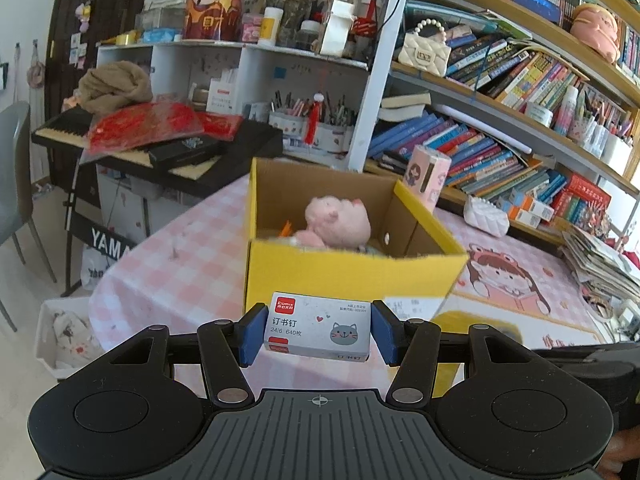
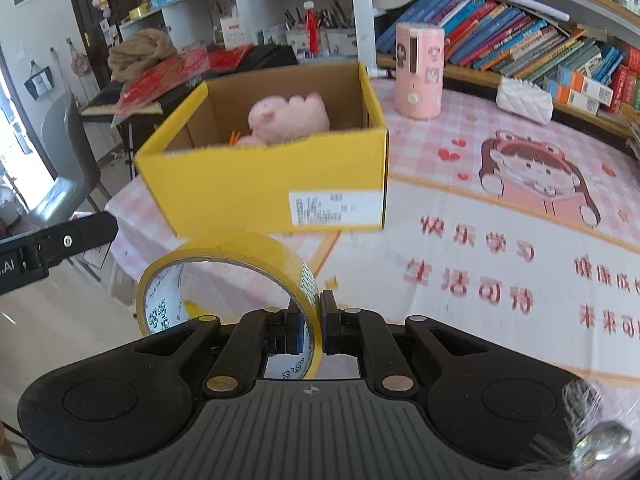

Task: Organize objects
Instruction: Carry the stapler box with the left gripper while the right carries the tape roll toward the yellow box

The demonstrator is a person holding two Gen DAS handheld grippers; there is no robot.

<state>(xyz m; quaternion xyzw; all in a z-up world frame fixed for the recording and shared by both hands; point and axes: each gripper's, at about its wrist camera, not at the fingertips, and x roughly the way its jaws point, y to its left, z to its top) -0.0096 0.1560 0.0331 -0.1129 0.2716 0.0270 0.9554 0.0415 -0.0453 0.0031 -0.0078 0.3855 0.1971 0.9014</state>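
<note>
My left tongs (image 1: 318, 330) clamp a staple box (image 1: 318, 328); my right tongs (image 2: 316, 326) pinch a yellow tape roll's (image 2: 240, 264) wall. The yellow carton (image 2: 260, 184) with the pink plush (image 2: 288, 118) sits at twelve o'clock.

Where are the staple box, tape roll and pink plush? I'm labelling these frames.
staple box (image 1: 318, 330): left wrist view, printed top face.
tape roll (image 2: 248, 250): right wrist view, outer yellow band.
pink plush (image 2: 286, 118): right wrist view, body.

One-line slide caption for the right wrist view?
Right gripper pinches the wall of a yellow tape roll before the yellow cardboard box holding a pink plush toy.
</note>
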